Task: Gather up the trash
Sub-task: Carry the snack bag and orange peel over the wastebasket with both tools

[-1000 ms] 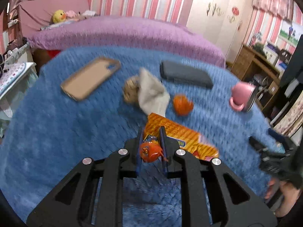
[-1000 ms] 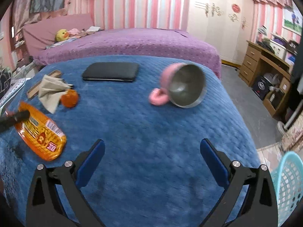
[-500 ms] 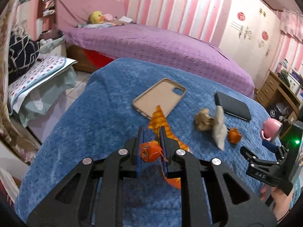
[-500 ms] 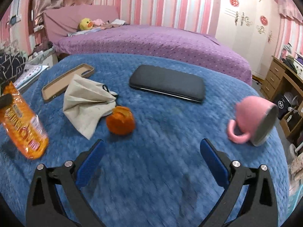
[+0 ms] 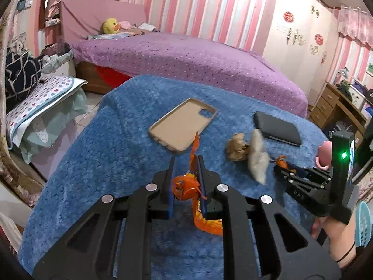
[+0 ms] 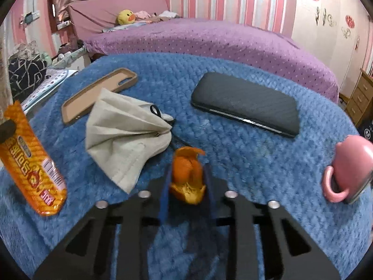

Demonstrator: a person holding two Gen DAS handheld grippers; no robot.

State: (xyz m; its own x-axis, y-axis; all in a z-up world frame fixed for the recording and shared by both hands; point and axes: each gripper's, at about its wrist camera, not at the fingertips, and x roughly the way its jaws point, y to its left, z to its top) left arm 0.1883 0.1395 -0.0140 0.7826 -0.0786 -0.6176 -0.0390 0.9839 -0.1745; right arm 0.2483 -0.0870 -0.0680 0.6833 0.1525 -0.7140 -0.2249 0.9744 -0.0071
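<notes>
Orange wrapper (image 5: 186, 184) between left fingers (image 5: 202, 172), peel (image 6: 187, 175) between right.

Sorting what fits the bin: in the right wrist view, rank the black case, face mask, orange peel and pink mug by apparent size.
1. black case and face mask: look alike, unsure
2. pink mug
3. orange peel, despite being nearest

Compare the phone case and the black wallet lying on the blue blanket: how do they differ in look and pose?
The phone case is tan; the black wallet is dark with a quilted pattern. The phone case lies open side up, a hollow shell with a camera cutout; the wallet is a closed, solid slab. The phone case sits left of the grey face mask, the wallet to its right. Both lie flat on the blue blanket.
</notes>
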